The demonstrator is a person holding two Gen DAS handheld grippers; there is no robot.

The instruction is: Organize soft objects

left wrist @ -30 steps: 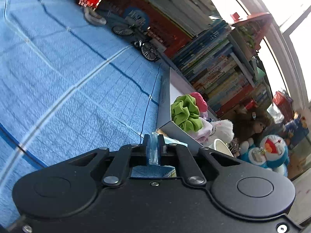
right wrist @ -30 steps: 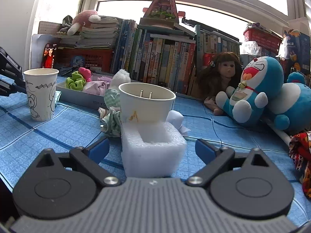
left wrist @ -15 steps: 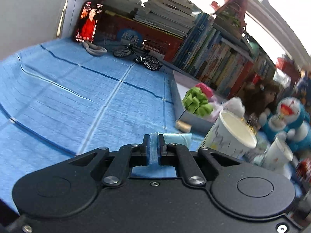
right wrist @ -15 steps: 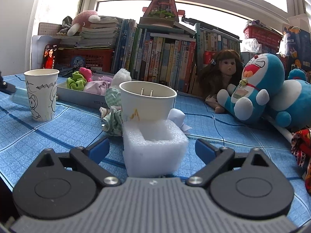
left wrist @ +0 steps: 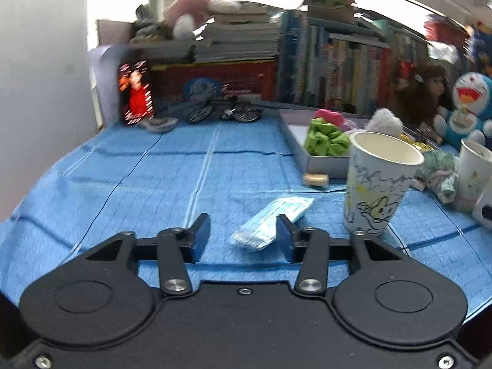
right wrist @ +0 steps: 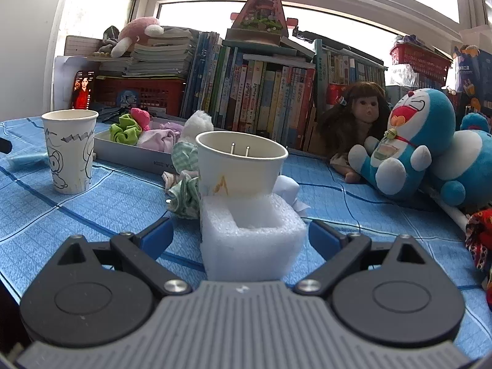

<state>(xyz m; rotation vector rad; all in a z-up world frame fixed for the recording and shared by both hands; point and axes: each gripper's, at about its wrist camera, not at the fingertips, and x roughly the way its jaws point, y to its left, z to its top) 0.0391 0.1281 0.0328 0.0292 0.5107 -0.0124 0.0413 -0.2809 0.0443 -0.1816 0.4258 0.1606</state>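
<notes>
Face mask [left wrist: 272, 223] flat on cloth between parted left tool [left wrist: 243, 237], right tool [right wrist: 240, 236] spread around foam block [right wrist: 250, 243].

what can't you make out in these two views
- Left wrist: book spines and the red phone screen, motion-blurred.
- Left wrist: white foam block, cut by the right edge.
- Right wrist: what the two metal pins in the white paper cup belong to, hidden by its wall.

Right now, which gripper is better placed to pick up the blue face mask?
Left. The left gripper is open with the face mask lying between its fingers; the right gripper straddles the foam block.
</notes>
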